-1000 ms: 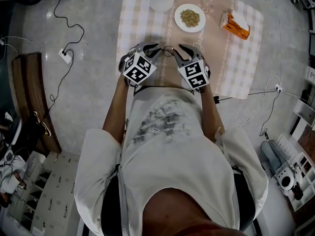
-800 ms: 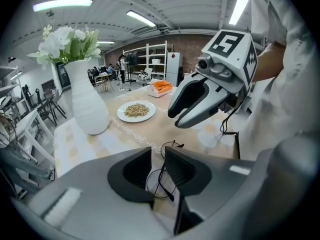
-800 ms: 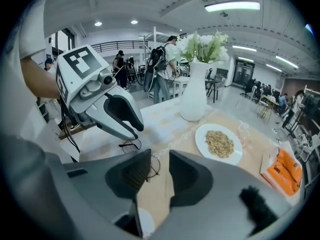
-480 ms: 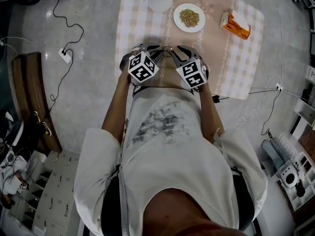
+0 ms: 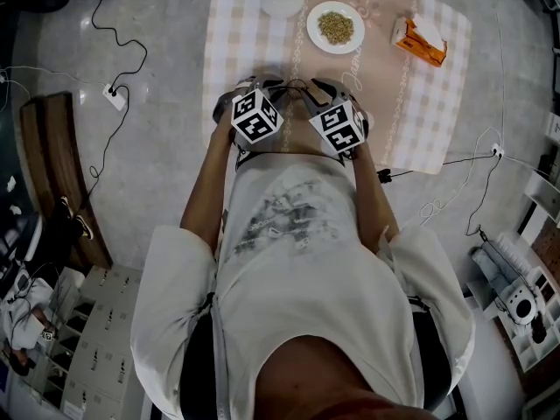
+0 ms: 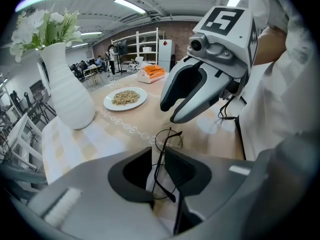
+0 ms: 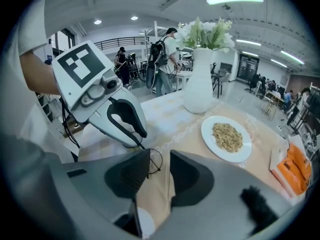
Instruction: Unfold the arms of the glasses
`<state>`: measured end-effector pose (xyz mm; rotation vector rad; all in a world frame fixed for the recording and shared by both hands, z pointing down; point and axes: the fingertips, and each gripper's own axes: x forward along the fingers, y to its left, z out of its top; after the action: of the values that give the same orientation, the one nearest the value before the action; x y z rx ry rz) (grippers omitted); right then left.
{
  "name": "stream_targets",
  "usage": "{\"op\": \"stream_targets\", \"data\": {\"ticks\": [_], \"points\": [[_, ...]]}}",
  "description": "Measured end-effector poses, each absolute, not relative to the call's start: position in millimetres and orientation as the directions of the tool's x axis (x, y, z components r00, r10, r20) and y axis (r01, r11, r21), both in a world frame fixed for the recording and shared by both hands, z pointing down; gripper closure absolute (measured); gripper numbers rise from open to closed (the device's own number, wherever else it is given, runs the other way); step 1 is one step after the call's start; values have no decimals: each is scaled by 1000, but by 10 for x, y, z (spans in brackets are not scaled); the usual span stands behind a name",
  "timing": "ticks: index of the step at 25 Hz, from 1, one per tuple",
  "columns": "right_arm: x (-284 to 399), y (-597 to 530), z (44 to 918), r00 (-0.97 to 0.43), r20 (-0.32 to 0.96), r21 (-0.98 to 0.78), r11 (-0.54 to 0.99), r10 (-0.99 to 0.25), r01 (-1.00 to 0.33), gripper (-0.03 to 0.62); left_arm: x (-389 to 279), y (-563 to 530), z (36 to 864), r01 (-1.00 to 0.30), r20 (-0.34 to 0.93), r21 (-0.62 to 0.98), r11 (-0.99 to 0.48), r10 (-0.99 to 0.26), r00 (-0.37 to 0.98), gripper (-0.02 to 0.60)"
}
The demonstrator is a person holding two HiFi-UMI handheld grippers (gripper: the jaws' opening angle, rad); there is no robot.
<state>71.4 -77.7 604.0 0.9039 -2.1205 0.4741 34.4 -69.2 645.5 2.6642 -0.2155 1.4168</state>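
Observation:
Thin black round-lens glasses (image 5: 297, 86) lie low over the checked tablecloth (image 5: 437, 103), near its front edge. My left gripper (image 5: 282, 88) is shut on them. In the left gripper view the wire frame (image 6: 167, 139) runs through the narrow gap of my left gripper (image 6: 158, 156). My right gripper (image 5: 311, 91) faces it from the right. Its jaws have just been opening and stand open, nothing pressed between them. In the right gripper view one lens (image 7: 155, 161) shows just beyond the left jaw of my right gripper (image 7: 160, 166), under the left gripper (image 7: 137, 139).
A white vase of flowers (image 5: 282, 3), a plate of grains (image 5: 336, 29) and an orange carton (image 5: 418, 44) stand at the table's far side. Cables (image 5: 114, 68) trail over the floor at left beside a wooden bench (image 5: 52, 164).
Both grippers have drawn a little closer together over the glasses. The left gripper's marker cube has rolled slightly.

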Motion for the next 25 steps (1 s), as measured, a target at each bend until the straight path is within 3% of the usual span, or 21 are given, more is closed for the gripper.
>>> {"op": "stream_targets", "data": {"ticks": [25], "points": [[755,-764,6114,-463,777,-67,675,-428,-735,464,376,-636,6635,-152,848,92,-984,-3,530,541]]}}
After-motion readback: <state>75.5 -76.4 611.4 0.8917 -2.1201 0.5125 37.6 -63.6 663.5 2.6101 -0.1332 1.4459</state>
